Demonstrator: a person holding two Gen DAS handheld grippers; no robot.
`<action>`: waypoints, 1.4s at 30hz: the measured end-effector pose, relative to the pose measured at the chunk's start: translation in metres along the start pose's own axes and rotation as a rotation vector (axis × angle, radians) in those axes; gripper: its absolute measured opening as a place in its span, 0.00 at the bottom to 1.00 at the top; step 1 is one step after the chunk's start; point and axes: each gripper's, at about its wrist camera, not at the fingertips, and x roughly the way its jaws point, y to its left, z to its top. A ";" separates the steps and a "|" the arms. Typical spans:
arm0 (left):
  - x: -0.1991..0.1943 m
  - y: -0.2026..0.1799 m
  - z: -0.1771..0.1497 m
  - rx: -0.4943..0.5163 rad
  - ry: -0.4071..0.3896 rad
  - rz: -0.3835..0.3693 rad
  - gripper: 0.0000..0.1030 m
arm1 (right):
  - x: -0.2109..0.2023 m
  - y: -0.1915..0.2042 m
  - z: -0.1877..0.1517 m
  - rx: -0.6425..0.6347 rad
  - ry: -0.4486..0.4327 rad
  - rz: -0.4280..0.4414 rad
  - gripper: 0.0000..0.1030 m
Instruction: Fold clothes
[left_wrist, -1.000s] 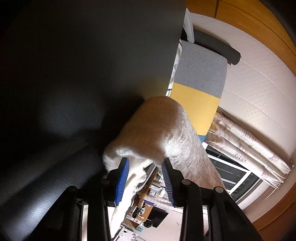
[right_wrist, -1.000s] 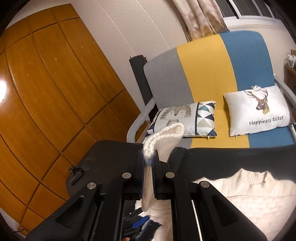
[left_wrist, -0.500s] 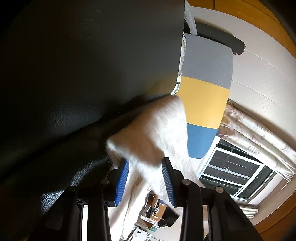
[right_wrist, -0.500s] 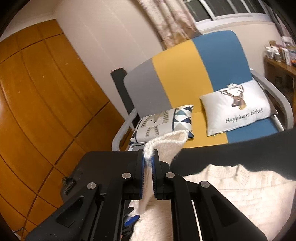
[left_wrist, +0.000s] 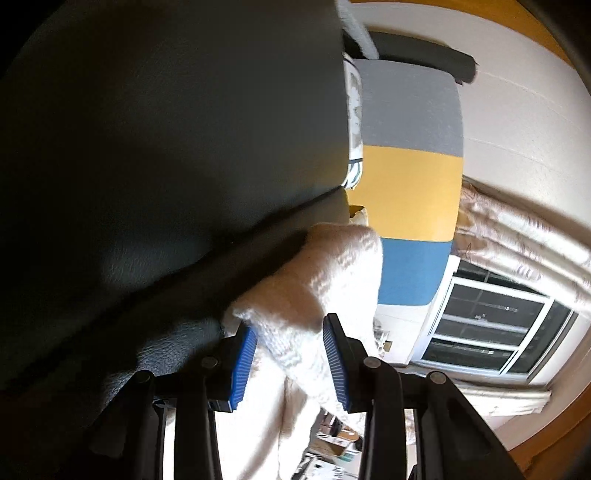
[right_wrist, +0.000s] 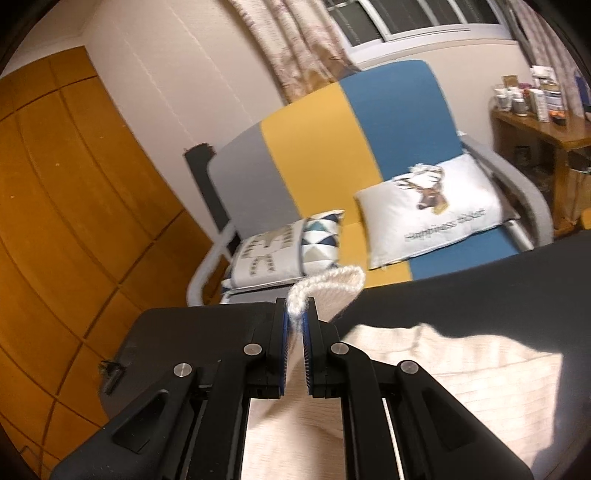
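Left gripper (left_wrist: 290, 341): has turned along the black surface (left_wrist: 166, 147), so the sofa's (left_wrist: 410, 192) blue panel now shows; the cream sweater (left_wrist: 314, 280) fold sits blurred between its pads | Right gripper (right_wrist: 294, 325): has swung rightward; a wooden side table (right_wrist: 546, 129) has come into view

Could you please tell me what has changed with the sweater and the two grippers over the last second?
Both grippers swung toward the window side, carrying the cream sweater along the black surface. Nothing was grabbed or released: the right gripper stays clamped on a knit edge, and the left gripper stays wide around a bunched fold.
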 end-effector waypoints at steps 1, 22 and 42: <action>0.001 -0.002 -0.002 0.017 0.004 0.007 0.35 | 0.000 -0.007 -0.002 0.012 0.003 -0.008 0.08; 0.011 -0.017 -0.042 0.270 0.062 0.113 0.32 | -0.018 -0.107 -0.028 0.119 0.030 -0.159 0.08; -0.006 -0.013 -0.041 0.387 -0.014 0.166 0.12 | 0.010 -0.196 -0.118 0.276 0.188 -0.257 0.11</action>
